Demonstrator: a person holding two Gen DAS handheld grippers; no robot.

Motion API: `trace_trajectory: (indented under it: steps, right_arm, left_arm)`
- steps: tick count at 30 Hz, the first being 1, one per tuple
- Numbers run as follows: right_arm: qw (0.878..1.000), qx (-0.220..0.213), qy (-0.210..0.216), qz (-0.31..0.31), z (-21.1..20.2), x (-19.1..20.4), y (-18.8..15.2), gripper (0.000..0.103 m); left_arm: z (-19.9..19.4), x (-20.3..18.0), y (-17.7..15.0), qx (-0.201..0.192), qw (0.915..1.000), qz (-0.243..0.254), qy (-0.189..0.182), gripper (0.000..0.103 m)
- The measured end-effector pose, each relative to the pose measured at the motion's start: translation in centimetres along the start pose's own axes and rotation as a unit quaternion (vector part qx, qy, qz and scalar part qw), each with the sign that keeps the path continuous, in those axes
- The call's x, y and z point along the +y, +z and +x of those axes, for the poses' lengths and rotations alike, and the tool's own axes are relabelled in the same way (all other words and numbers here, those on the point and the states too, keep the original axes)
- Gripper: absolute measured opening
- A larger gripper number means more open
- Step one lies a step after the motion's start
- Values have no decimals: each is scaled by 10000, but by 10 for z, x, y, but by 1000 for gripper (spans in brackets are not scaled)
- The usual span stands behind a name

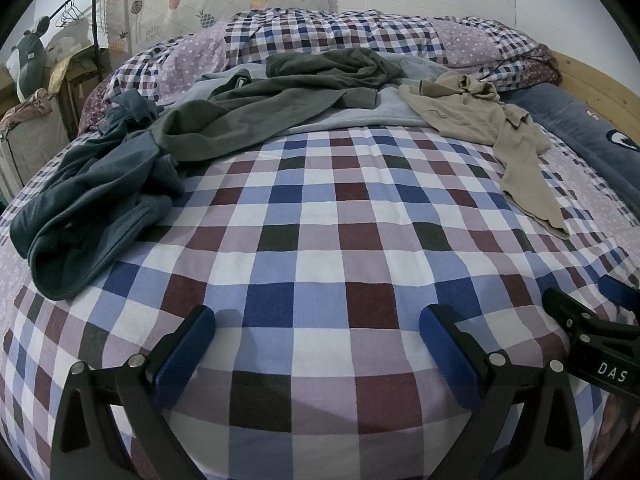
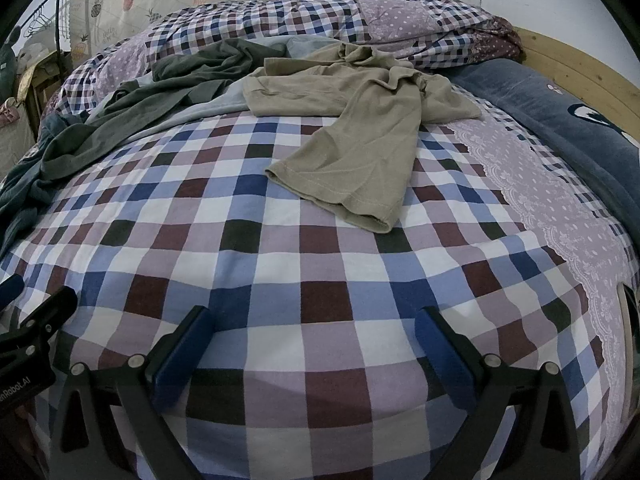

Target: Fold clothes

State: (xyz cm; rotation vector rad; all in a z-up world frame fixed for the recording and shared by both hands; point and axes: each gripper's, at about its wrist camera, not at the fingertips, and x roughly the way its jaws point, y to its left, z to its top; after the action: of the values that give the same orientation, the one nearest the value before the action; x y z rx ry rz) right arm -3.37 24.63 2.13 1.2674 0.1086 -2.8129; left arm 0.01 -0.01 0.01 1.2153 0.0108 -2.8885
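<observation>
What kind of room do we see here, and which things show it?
Most likely a bedroom in a home. A bed with a checkered sheet fills the view, a rolled duvet lies at its far side, and a clothes rail with hangers stands at the left.

The near and middle part of the checked bed sheet (image 1: 320, 240) is bare, so a gripper can slide forward there. On the left a teal garment (image 1: 92, 200) and a long dark green garment (image 1: 256, 108) lie in the way. On the right a tan shirt (image 2: 360, 128) reaches toward the middle, and a rumpled quilt (image 1: 340, 32) blocks the far side.
</observation>
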Motion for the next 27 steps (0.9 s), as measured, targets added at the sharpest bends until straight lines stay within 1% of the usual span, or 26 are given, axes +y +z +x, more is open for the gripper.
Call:
trace_trajectory:
  steps: [11,15,27]
  right_arm:
    - [10000,16,-18,-15,-2,-4,-1,103]
    - [10000,9,-21,-16,-2,-3,-1,103]
    - [9999,37,85,84,0,-5,-1,103]
  left_arm:
    - [-2,1,-1,0,10000,6,47,103]
    - [-2,-1,-1,2,9999,30,120,103]
    - [0,1,-1,25,10000,-27,68,103]
